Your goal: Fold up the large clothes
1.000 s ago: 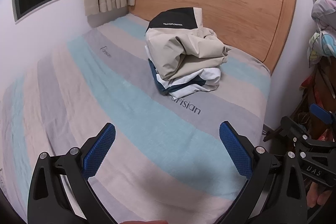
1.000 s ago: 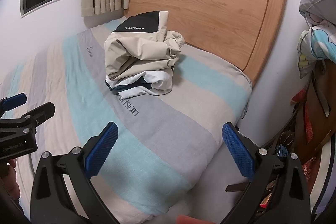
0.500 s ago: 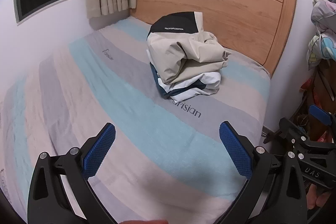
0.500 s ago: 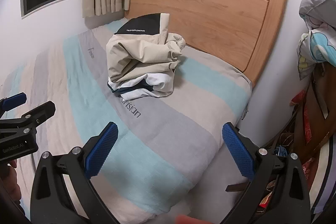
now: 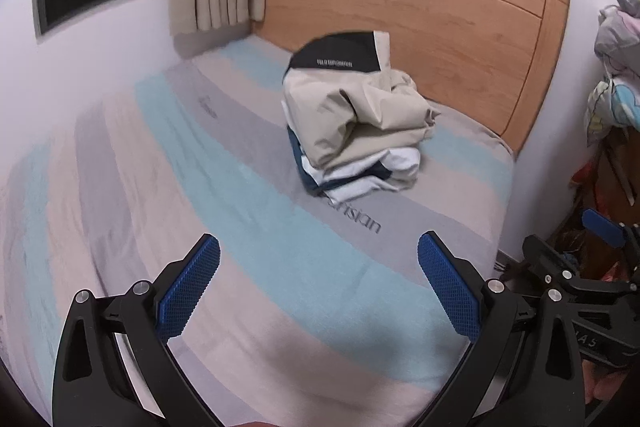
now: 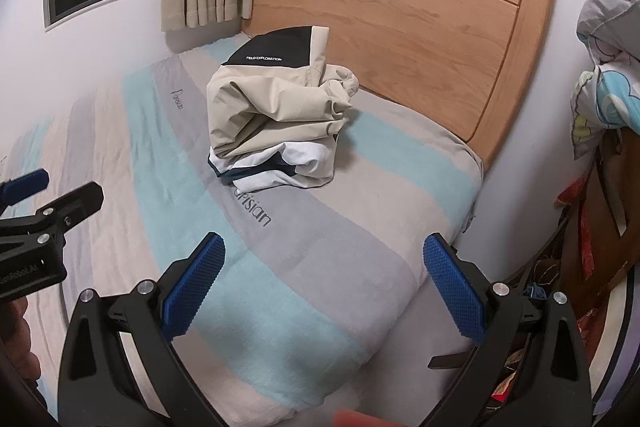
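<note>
Honestly, my left gripper and right gripper both hang spread wide and empty over the striped bedsheet, well short of the folded clothes stack near the headboard. Reaching in carelessly could topple its puffy beige jacket. Lower garments are mostly hidden; the left view is blurred.

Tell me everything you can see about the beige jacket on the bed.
The beige jacket is roughly folded into a bulky, creased bundle of smooth, thin-looking fabric. A black panel with small white lettering sits at its far end. It rests on top of folded white and navy clothes, forming a pile on the striped bed sheet near the wooden headboard. Neither tool touches it.
</note>
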Motion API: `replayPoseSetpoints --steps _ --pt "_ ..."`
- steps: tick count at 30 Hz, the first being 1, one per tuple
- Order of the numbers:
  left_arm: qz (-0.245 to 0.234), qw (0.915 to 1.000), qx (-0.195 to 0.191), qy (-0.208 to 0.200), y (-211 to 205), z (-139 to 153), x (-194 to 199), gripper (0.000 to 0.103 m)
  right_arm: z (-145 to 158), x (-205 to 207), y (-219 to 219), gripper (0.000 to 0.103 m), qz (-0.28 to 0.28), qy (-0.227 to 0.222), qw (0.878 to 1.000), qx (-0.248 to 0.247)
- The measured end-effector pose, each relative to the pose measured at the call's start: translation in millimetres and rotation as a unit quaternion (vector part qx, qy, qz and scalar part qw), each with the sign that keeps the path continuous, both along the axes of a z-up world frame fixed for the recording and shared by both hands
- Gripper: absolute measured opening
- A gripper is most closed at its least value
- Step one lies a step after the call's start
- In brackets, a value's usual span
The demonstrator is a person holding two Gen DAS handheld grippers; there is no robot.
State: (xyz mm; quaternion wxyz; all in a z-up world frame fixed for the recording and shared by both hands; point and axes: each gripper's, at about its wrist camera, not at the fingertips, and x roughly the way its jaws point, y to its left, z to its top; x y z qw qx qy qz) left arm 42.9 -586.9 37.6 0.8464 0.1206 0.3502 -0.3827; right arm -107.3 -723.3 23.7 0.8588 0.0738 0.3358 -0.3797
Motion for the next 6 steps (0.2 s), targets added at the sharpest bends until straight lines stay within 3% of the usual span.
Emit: replayPoseSetpoints --steps 6 --pt "-0.006 0.9998 0.017 -0.003 -4.1 -1.1 2.1 0.097 1.3 3.4 1.5 0.096 0.001 -0.003 1.0 -0.003"
